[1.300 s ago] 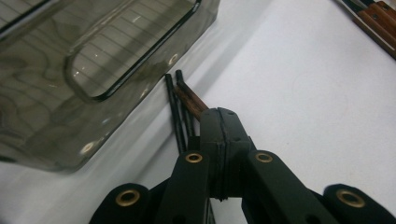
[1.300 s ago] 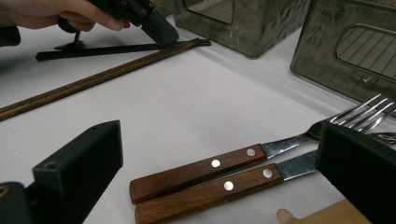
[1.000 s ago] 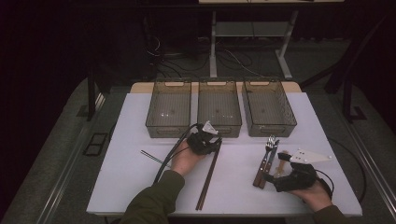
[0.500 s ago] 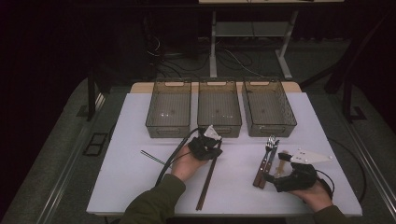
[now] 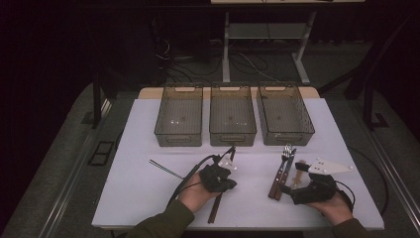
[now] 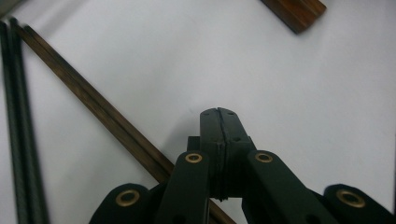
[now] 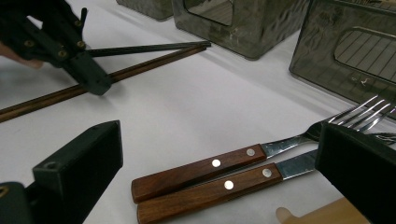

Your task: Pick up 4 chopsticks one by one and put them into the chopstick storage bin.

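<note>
I read the sorting as unstarted: all three bins sit empty, chopsticks at nine o'clock of my left claw (jaws pressed together, holding nothing). My right claw gapes wide around the forks, ungripped, on the tabletop.

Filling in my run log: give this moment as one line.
left tongs: shut, empty | right tongs: open beside wooden-handled forks | brown wooden chopsticks: on white table
</note>
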`<state>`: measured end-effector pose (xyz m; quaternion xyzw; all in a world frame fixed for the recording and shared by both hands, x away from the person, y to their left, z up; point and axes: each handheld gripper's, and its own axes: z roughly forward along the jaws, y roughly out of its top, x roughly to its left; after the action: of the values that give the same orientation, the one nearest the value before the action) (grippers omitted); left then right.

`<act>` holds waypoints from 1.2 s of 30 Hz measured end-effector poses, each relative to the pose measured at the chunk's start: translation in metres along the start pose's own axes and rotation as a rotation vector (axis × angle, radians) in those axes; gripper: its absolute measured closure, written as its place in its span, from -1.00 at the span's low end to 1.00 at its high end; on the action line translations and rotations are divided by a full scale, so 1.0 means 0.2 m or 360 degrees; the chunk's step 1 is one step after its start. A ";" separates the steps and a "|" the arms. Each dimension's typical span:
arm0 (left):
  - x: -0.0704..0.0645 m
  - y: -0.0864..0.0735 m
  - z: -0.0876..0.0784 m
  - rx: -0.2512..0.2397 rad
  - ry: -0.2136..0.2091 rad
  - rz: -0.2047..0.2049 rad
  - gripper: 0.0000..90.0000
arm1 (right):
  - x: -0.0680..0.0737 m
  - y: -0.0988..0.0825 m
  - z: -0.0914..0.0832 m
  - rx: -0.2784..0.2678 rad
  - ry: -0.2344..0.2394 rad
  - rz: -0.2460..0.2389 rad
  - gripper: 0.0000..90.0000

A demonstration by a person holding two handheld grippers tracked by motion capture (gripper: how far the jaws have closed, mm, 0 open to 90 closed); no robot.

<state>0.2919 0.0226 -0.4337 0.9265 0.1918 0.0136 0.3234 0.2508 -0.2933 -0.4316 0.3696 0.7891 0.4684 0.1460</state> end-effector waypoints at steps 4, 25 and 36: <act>-0.02 -0.03 -0.02 0.0012 -0.0013 0.0015 1.00 | 0.00 0.00 0.00 -0.0001 -0.0002 -0.0002 -0.99; -0.09 -0.14 -0.08 0.0047 -0.0073 0.0014 1.00 | 0.00 0.00 0.00 0.0002 -0.0005 0.0001 -0.99; -0.09 -0.17 -0.13 0.0046 -0.0037 0.0020 1.00 | 0.01 0.00 0.00 0.0004 -0.0008 0.0000 -0.99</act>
<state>0.2590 0.0563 -0.4316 0.9324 0.1824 0.0020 0.3122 0.2503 -0.2923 -0.4315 0.3710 0.7893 0.4665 0.1476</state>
